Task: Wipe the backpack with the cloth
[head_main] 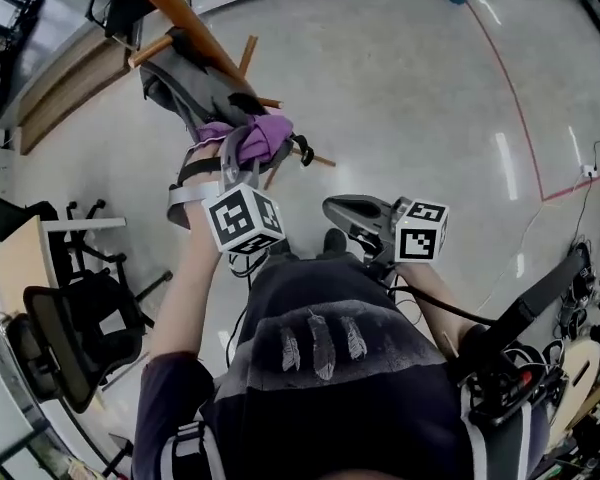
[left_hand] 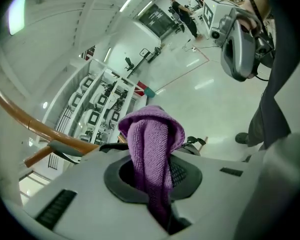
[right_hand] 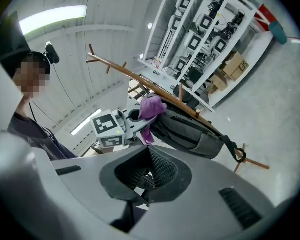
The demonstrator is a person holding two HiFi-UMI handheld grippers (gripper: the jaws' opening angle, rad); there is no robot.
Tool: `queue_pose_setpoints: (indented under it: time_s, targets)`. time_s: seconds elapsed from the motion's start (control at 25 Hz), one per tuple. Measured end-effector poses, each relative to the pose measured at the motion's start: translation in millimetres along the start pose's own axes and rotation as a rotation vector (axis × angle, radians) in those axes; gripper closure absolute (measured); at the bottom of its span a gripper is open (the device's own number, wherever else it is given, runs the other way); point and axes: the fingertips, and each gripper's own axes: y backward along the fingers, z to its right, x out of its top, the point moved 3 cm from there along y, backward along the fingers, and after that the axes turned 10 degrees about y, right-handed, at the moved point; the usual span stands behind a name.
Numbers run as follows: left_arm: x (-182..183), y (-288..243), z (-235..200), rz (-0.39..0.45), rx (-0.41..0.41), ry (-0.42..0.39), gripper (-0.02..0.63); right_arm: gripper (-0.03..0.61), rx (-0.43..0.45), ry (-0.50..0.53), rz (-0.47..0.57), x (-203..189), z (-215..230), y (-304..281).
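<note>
**A:** Is there any writing you can read?

**B:** Hardly any. The left gripper's marker cube [head_main: 244,218] and the right gripper's marker cube [head_main: 421,230] carry black-and-white square patterns and no letters. A cardboard box [right_hand: 235,64] by the far shelving [right_hand: 200,39] has dark print, but it is too small to read. The person's dark shirt [head_main: 320,368] shows three pale feather shapes.

**A:** What are the tools doing?

**B:** The left gripper [left_hand: 152,179] has its jaws pinched on a purple terry cloth [left_hand: 152,134]. The cloth bunches up above the pads and hangs down between them. The right gripper [right_hand: 149,171] has its ridged pads brought together with nothing between them, and it is held well back on the near right.

**A:** And where's the backpack?

**B:** There's one grey backpack [right_hand: 190,134], and it hangs from a slanted wooden coat rack [head_main: 170,3] at the far left. The cloth sits right at the backpack's near end, just beside the rack's pole. I can't tell whether it is pressing on the fabric.

**A:** How much room is there to move?

**B:** The glossy pale floor [head_main: 410,88] spreads wide to the right of the rack, as far as a red line [head_main: 543,198]. On the near left it is tighter, with one black office chair [head_main: 70,343] standing beside a desk [head_main: 18,263].

**A:** What's the count?

**B:** Two grippers, two cubes, one cloth, one backpack and one rack.
</note>
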Motion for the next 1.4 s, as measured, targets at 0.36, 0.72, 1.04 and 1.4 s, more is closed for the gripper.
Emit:
queue_pose_setpoints:
  time_s: [0.36,0.72,1.04,1.4]
  targets:
    - [-75,-48,57,-0.11,-0.016,0.071,0.565,0.586,0.035,-0.008,-0.064,-10,-3,-15]
    - [-134,-114,108,-0.183,-0.113,0.267,0.565,0.586,-0.001,-0.014,-0.076,-19,-6,-16]
    - [-115,-121,135,-0.175,-0.161,0.176,0.565,0.586,-0.025,-0.016,-0.053,-19,-10,-1]
    - [-86,-124,178,-0.076,-0.174,-0.183,0.565,0.586,-0.022,-0.043,-0.103,-49,-24,-28]
